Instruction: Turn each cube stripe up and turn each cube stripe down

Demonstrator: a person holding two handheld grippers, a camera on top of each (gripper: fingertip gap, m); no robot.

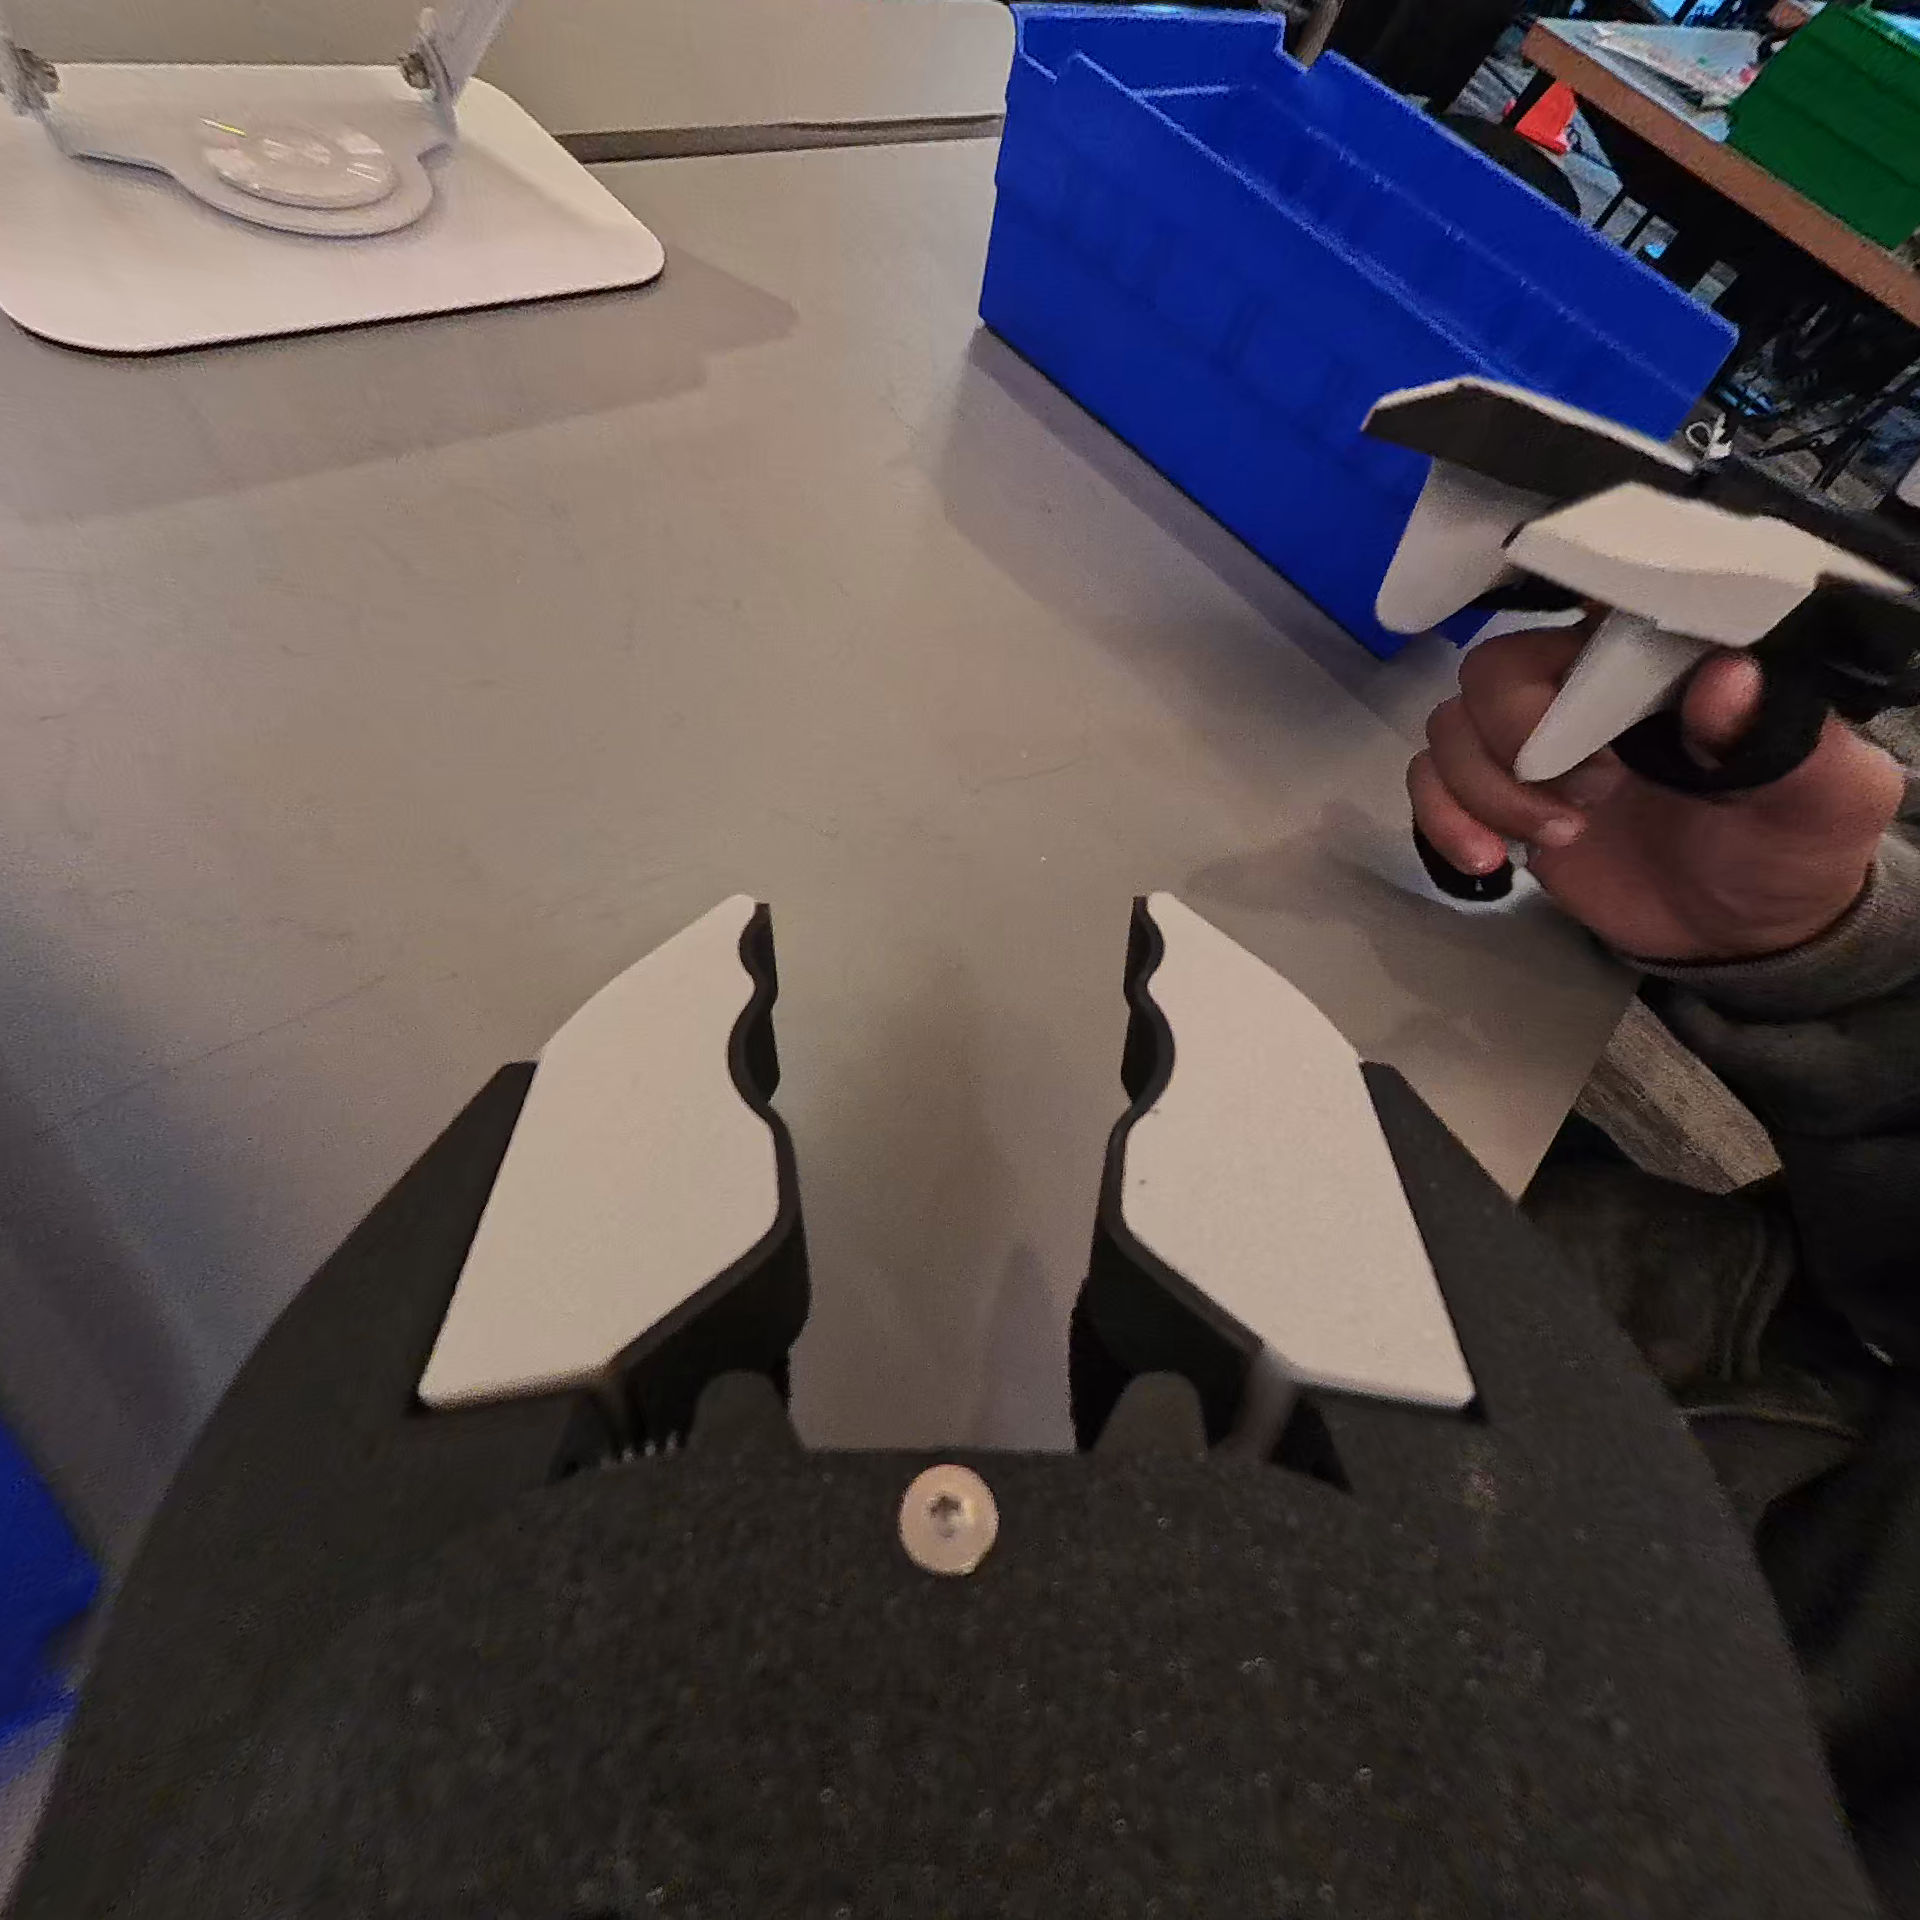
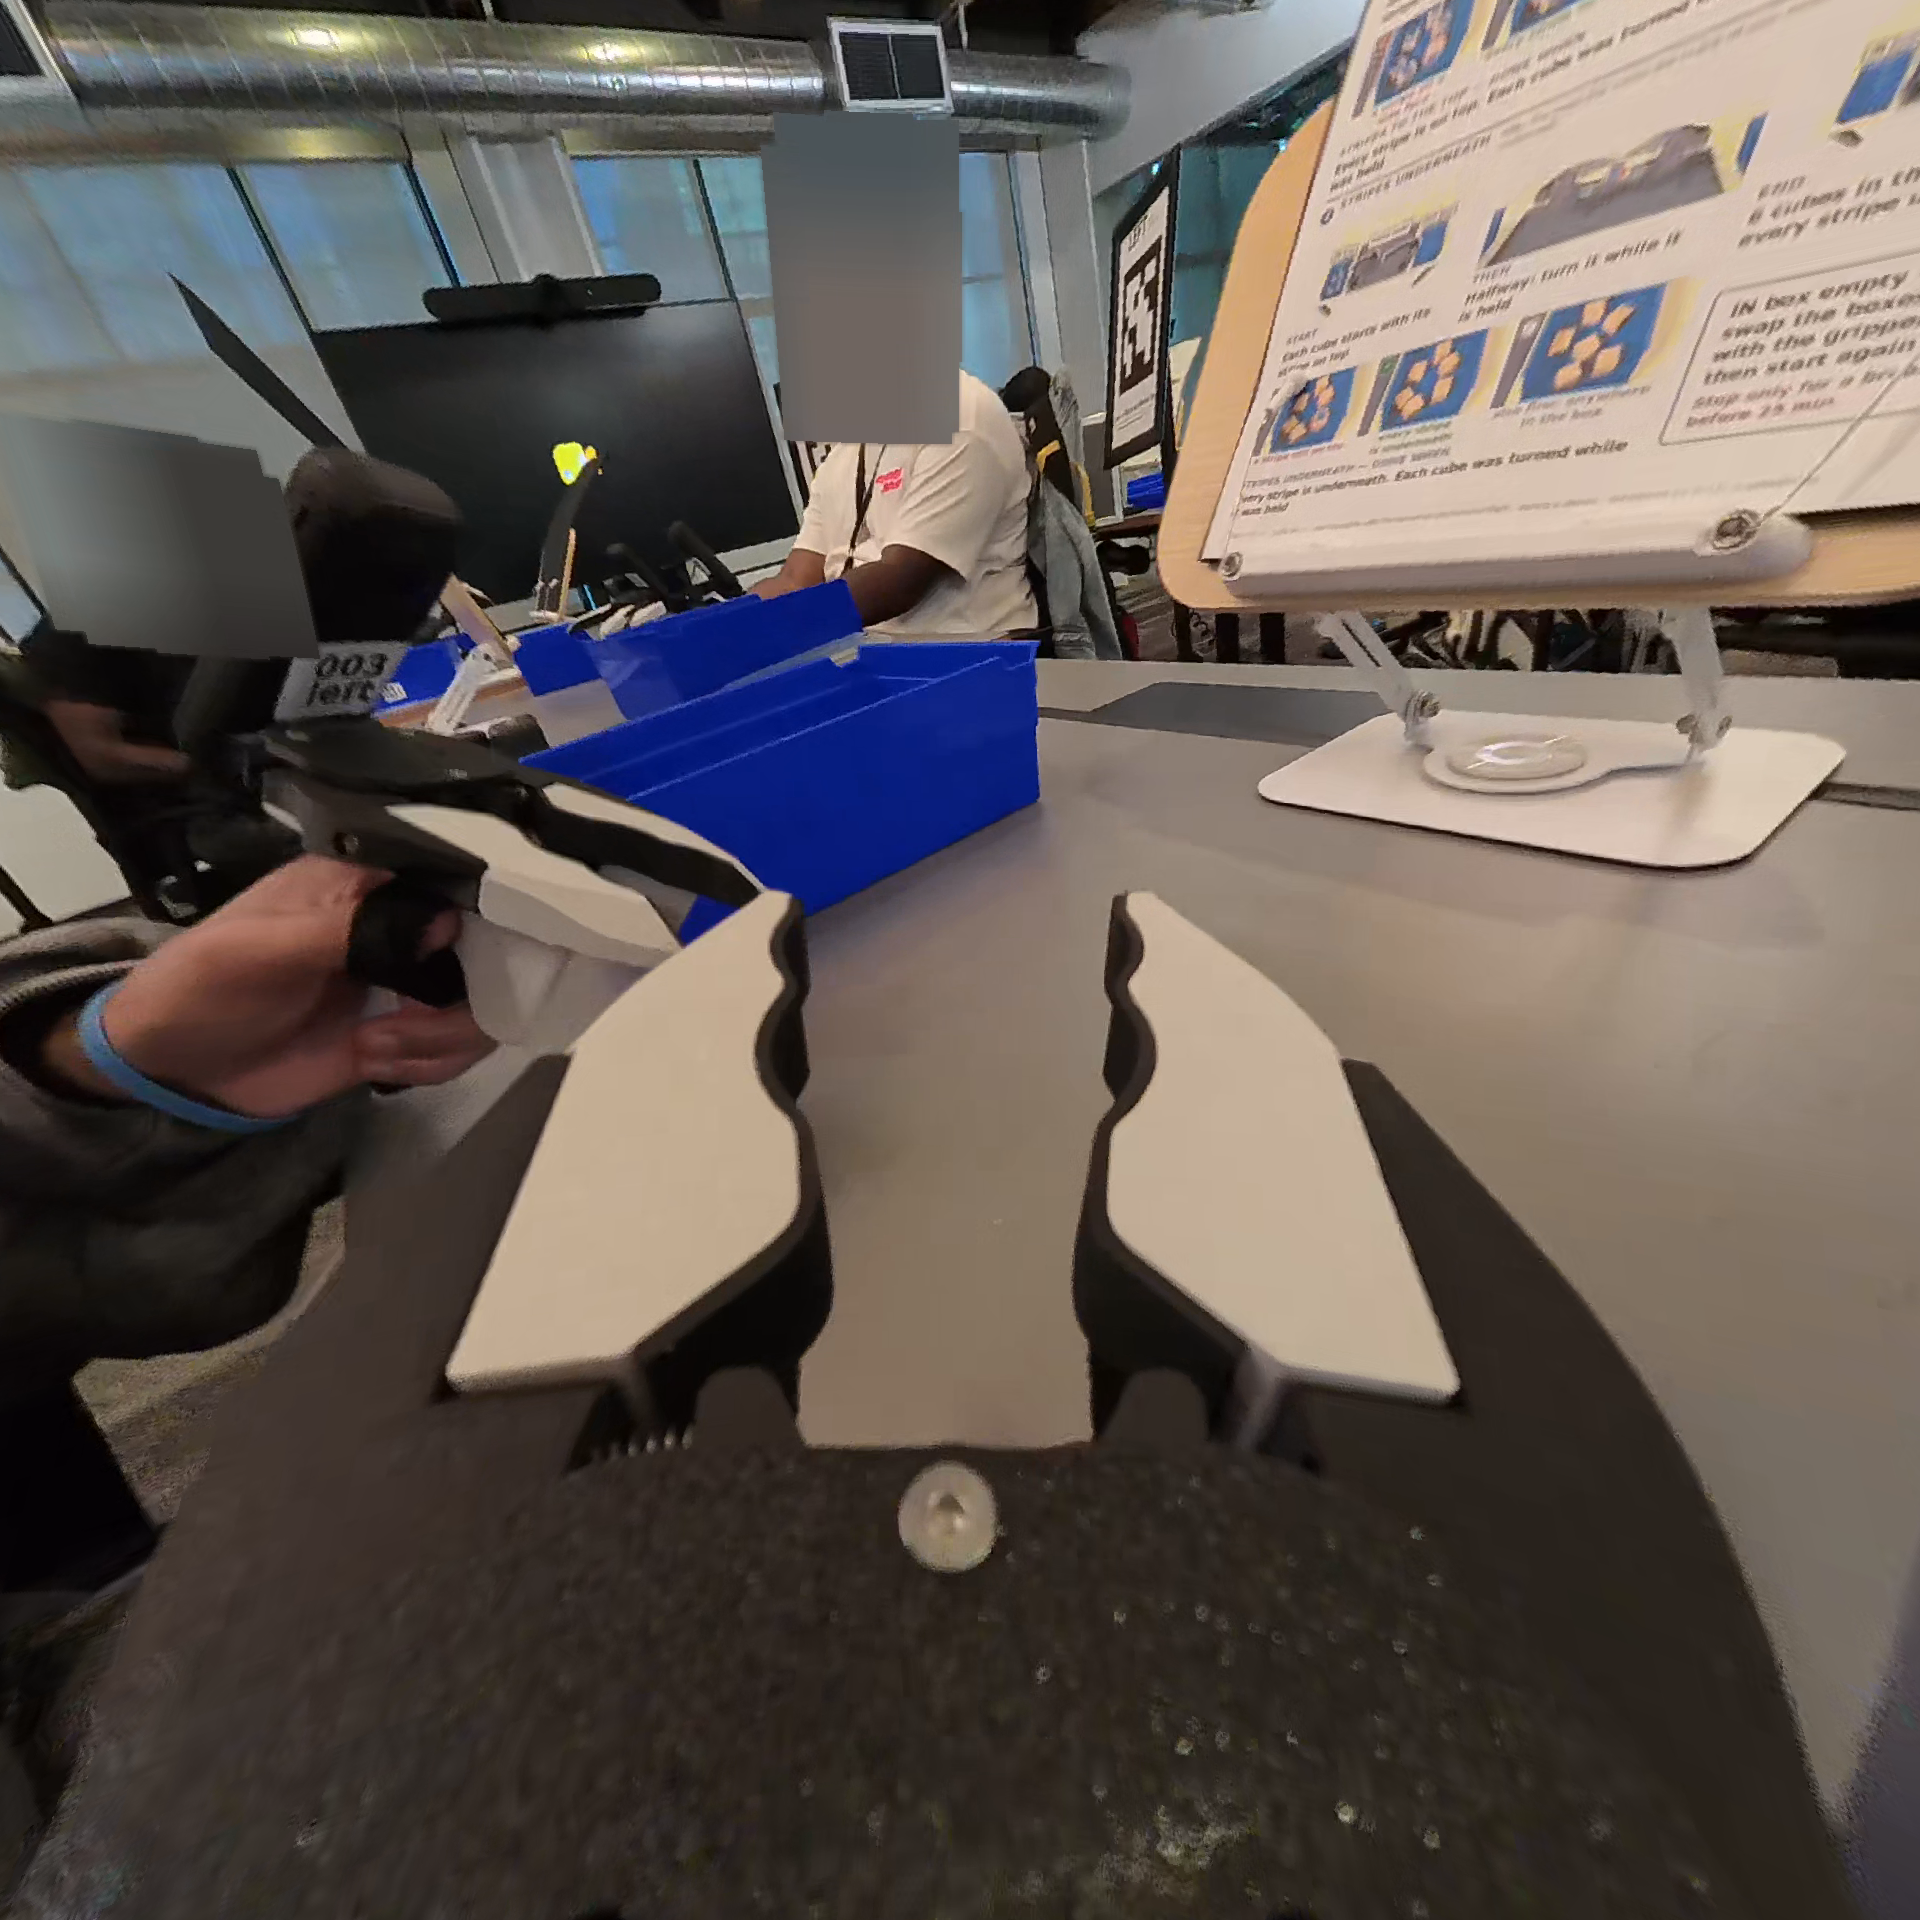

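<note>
No cube shows in either view. My left gripper (image 1: 951, 904) is open and empty, low over the grey table (image 1: 623, 675). My right gripper (image 2: 956, 899) is open and empty over the same table (image 2: 1455, 1039). A blue bin (image 1: 1299, 312) stands at the right in the left wrist view; the little of its inside that shows holds no cube. The right gripper (image 1: 1465, 691), held by a hand, hangs in front of this bin. In the right wrist view another blue bin (image 2: 831, 769) stands at the left, its inside hidden. The left gripper (image 2: 665, 914) is beside it.
A white stand (image 2: 1558, 790) with an instruction sheet is at the back of the table, also in the left wrist view (image 1: 312, 239). A blue edge (image 1: 31, 1558) shows at lower left. The table's front edge (image 1: 1579, 1091) is near the hand. A person sits at a far table (image 2: 914, 520).
</note>
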